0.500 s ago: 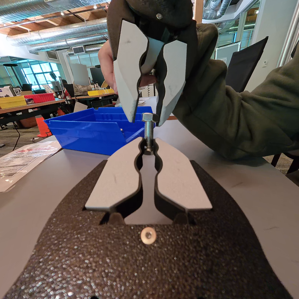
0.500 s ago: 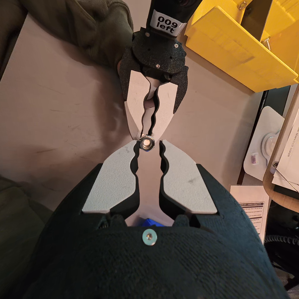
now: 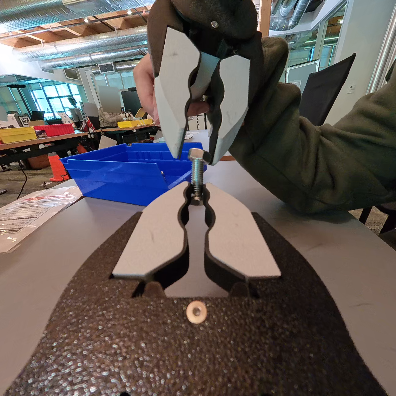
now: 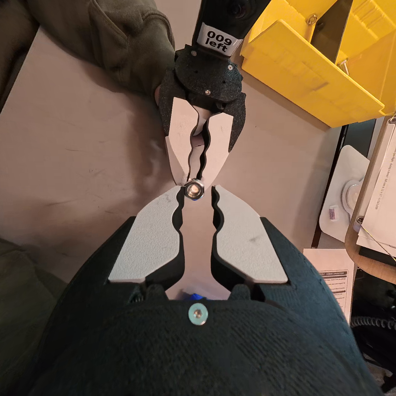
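Observation:
A silver bolt (image 3: 196, 173) stands upright above the grey table (image 3: 321, 257). My left gripper (image 3: 197, 189) is shut on its lower end. A hex nut (image 3: 196, 154) sits on the bolt's top end; in the right wrist view the nut (image 4: 194, 191) shows from above with the bolt's tip in its middle. My right gripper (image 4: 197, 189) points down at the nut, open, one finger on each side. One fingertip (image 4: 179, 189) touches the nut and the other stands a little off. The right gripper (image 3: 195, 158) also shows in the left wrist view, and the left gripper (image 4: 194, 182) in the right wrist view.
A blue bin (image 3: 120, 171) stands just behind the bolt, to the left. A yellow bin (image 4: 300, 70) with loose hardware sits by the table's edge. A printed sheet (image 3: 27, 210) lies at the left. A green sleeve (image 3: 321, 160) rests on the table at the right.

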`<move>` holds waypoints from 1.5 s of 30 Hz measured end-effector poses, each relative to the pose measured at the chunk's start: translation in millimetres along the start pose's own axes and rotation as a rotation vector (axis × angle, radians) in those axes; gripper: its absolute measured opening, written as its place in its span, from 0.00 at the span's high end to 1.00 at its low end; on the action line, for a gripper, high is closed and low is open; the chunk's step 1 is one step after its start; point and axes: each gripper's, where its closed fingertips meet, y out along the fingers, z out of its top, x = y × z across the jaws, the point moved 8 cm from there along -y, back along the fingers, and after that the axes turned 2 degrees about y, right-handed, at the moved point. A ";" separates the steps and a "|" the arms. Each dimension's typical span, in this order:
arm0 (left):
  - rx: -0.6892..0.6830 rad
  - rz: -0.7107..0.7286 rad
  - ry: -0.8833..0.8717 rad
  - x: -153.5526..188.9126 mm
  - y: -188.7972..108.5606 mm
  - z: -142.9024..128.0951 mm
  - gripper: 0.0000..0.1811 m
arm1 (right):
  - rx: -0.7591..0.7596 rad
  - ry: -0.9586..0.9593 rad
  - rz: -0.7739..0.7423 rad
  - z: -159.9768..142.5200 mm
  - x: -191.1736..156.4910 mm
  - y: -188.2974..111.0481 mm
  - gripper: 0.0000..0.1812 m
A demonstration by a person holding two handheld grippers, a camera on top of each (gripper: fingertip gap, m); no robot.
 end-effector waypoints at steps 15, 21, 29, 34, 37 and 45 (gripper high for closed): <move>-0.086 0.001 0.064 4.9 4.7 -2.8 0.95 | -0.059 0.055 0.071 -2.7 -5.4 3.1 0.90; -0.153 0.022 0.105 6.4 7.3 -4.4 0.95 | -0.127 0.087 0.086 -4.7 -6.6 6.7 0.90; -0.122 0.031 0.064 4.4 6.6 -4.0 0.95 | -0.106 0.096 0.078 -6.3 -4.1 6.1 0.90; -0.094 0.029 0.045 3.6 5.7 -3.1 0.95 | -0.089 0.081 0.055 -5.3 -2.7 5.4 0.87; -0.081 0.031 0.032 2.5 4.6 -2.5 0.95 | -0.076 0.086 0.048 -5.0 -1.2 5.2 0.85; -0.132 0.050 0.112 3.1 3.3 -2.5 0.95 | -0.046 0.103 0.094 -4.7 -0.9 6.8 0.91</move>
